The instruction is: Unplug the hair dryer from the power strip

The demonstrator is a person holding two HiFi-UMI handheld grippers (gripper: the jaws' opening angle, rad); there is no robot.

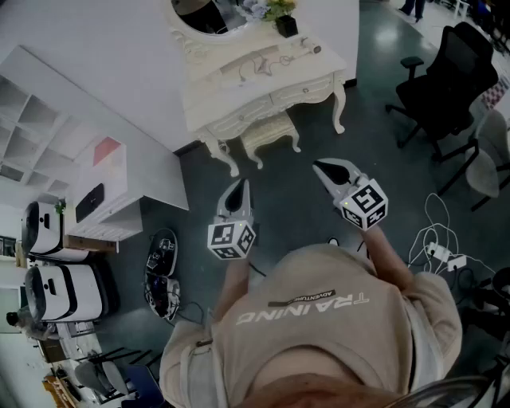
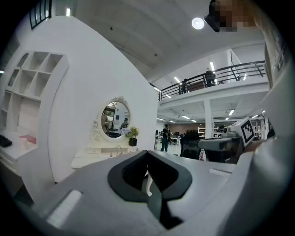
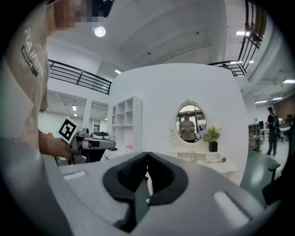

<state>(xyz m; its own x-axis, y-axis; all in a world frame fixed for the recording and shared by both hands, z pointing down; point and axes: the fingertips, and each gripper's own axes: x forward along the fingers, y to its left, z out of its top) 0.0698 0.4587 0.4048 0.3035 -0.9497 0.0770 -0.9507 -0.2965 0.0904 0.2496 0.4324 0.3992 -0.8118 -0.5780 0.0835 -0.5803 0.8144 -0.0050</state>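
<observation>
Two hand-held tools hang over the dark floor (image 1: 279, 183), both pointing at the white carved dressing table (image 1: 315, 70) in the upper middle of the head view. The left tool (image 1: 242, 186) has its jaws drawn together on nothing, and the right tool (image 1: 320, 167) is pinched closed and empty too. A small pale handled object (image 1: 307, 46), probably the hair dryer, lies at the worktop's right end beside a dark pot of flowers (image 1: 285, 24), well apart from both tools and nearer the right one. It is too small to read its long axis. Thin cords (image 1: 256, 65) trail across the worktop. White power strips (image 1: 440, 255) with looping cables lie on the floor at the right edge, to the right of the right tool; whether they feed the dryer I cannot tell
</observation>
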